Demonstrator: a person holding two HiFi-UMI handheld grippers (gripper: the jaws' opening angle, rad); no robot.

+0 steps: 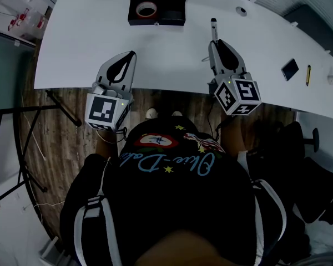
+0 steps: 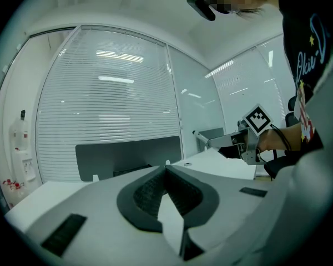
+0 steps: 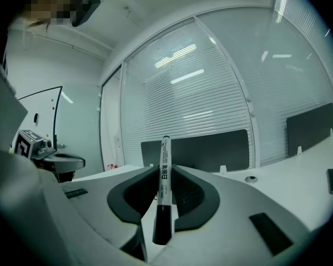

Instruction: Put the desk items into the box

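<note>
I count two grippers, the left gripper and the right gripper. The right one holds one marker. Ahead of them are one black box and one tape roll. To the right gripper's right lie one dark flat slab and one yellow pencil. There is one white desk.

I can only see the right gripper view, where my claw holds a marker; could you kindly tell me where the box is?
Observer: The black rectangular box sits at the far edge of the white table, ahead and to the left of the right claw.
Operator: Thank you. Before I carry this white marker with a black end over, is anything in the box already?
Observer: Yes, a roll of tape with an orange inner ring lies in its left half.
Operator: And is the other claw free to help?
Observer: The left claw has its jaws together with nothing between them.
</note>
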